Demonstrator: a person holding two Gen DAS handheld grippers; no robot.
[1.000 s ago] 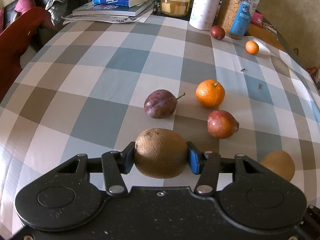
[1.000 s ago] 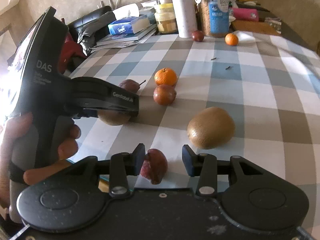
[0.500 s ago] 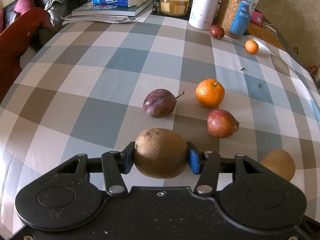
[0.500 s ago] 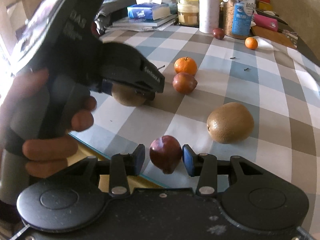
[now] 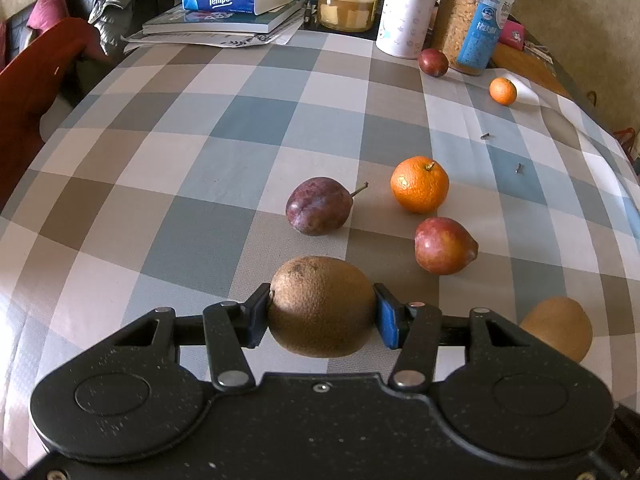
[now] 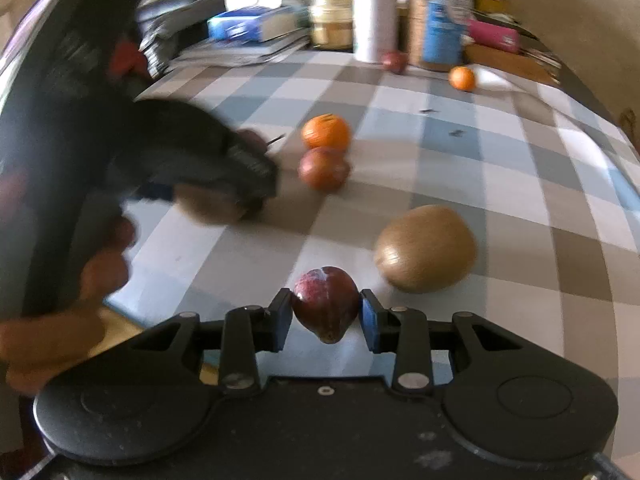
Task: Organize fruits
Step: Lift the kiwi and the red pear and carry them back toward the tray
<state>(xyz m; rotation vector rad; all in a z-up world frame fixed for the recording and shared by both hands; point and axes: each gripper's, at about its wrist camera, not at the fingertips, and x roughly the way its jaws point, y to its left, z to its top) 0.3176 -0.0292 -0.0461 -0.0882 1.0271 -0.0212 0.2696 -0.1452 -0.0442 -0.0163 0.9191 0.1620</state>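
Closest to you, between the blue pads of your left gripper point(image 5: 322, 316), sits a brown kiwi point(image 5: 322, 306), clamped on both sides with the jaws about half spread; whether it rests on the checked tablecloth point(image 5: 180, 160) or hangs just above it is hard to judge. Your right gripper point(image 6: 325, 316) has a red plum point(image 6: 325, 302) between its pads, the left pad touching and the right pad seeming to, though blur makes a firm grip uncertain. Just beside your right gripper lies a second kiwi point(image 6: 426, 248), loose on the cloth; in the left wrist view it is half cut off behind the gripper body. A little farther on, a dark purple plum point(image 5: 318, 206) with a stem, a reddish pointed plum point(image 5: 444, 246) and an orange mandarin point(image 5: 420, 190) lie near one another in a loose cluster. Well beyond them, at the far end of the table, a small mandarin point(image 5: 503, 91) and another dark plum point(image 5: 433, 63) sit by a white cylinder point(image 5: 406, 8) and a cereal jar point(image 5: 468, 20). Judged from this, sorting is at an early stage: two fruits are in hand, five lie scattered, and no finished groups or container show. The right wrist view is smeared, and your left hand point(image 6: 60, 300) with its gripper blocks its left side.
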